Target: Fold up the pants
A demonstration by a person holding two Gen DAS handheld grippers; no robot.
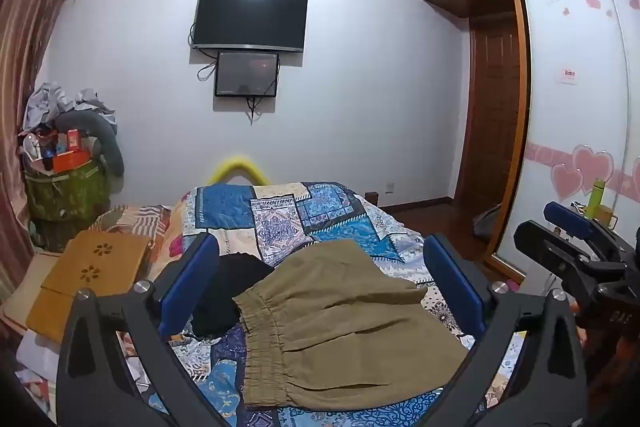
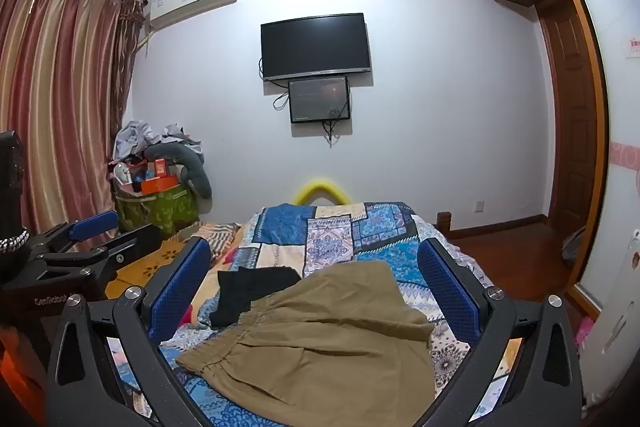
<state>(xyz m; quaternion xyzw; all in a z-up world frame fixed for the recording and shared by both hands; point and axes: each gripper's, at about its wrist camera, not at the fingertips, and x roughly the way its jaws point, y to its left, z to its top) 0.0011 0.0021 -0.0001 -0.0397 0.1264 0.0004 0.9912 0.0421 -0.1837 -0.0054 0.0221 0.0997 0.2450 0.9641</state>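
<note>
On the bed, seen from the left wrist, the khaki pants (image 1: 340, 327) lie spread over a patchwork quilt (image 1: 280, 219), the elastic waistband (image 1: 260, 339) nearest the camera and turned to the left. The left claw (image 1: 320, 283) hangs above them with its blue pads (image 1: 188, 283) set wide apart and nothing between them, which looks like the stance taken before reaching down for an edge. A black garment (image 1: 228, 291) lies just beside the waistband, partly tucked under the khaki cloth. The right claw (image 1: 572, 227) shows at the right edge, off the fabric.

From the right wrist, the same pants (image 2: 332, 343) fill the space between the right claw's (image 2: 316, 291) fingers, which are likewise fully spread and hold nothing. The waistband (image 2: 216, 355) points toward the lower left, and the black garment (image 2: 252, 287) sits beyond it. The left claw (image 2: 92, 227) hovers to the left, above the bed's edge. Both tools seem poised over the cloth, with the fold apparently not yet begun.
</note>
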